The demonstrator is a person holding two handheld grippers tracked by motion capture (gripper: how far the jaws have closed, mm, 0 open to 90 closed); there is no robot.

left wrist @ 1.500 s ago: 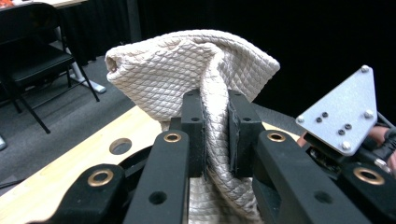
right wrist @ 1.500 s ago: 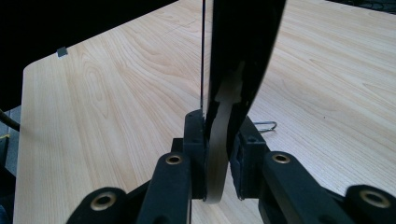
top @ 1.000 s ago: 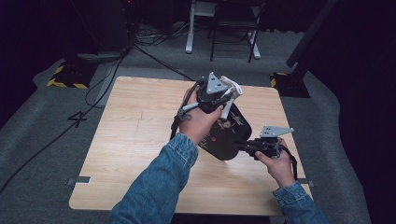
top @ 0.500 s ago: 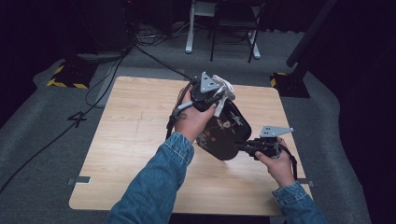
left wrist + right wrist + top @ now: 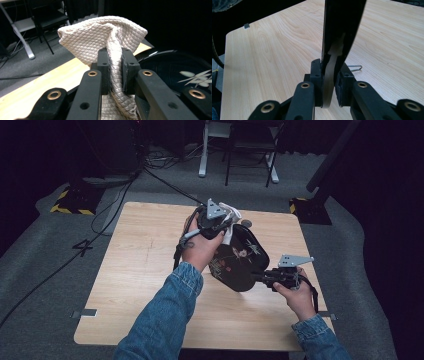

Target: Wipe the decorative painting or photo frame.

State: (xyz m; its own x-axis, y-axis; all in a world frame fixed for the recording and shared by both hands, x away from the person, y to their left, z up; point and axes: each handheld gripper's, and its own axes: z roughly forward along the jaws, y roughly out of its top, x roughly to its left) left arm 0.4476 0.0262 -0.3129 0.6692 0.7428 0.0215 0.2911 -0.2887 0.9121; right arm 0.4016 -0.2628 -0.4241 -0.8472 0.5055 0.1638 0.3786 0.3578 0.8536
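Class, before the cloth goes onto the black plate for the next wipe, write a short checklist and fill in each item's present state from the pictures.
1. Left gripper shut on the cloth: ok.
2. Right gripper shut on the plate rim: ok.
3. Plate lifted and tilted over the table: ok.
4. Cloth pressed on the plate's face: cannot tell.
5. Enough loose cloth beyond the jaws to wipe: ok.

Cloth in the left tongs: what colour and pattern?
Cream quilted cloth, diamond weave; clearest in the left gripper view.
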